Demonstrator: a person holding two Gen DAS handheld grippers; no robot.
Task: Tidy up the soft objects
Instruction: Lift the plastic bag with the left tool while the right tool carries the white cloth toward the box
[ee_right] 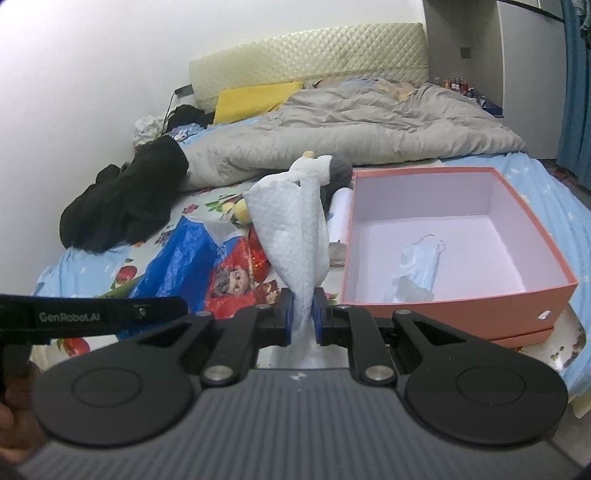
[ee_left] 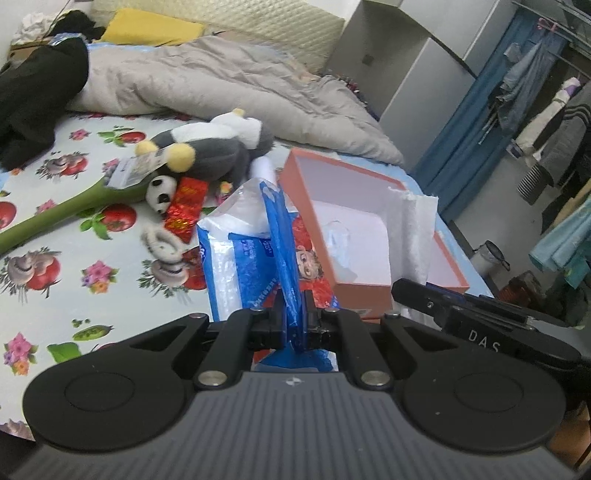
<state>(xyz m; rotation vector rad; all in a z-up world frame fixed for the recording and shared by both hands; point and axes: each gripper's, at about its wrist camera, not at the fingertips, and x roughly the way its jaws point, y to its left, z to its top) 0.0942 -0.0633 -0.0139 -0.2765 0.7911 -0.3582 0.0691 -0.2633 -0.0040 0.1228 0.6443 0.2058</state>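
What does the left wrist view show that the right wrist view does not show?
Only the left wrist view: the panda toy, a green plush stem, and the left gripper shut on the blue plastic bag.
Only the right wrist view: a face mask inside the box, and the right gripper shut on the white paper towel.
Both: the pink box, grey quilt, yellow pillow.

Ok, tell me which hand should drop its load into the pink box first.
Probably right: its tongs pinch a white tissue beside the open pink box; the left tongs grip the blue packet farther away.
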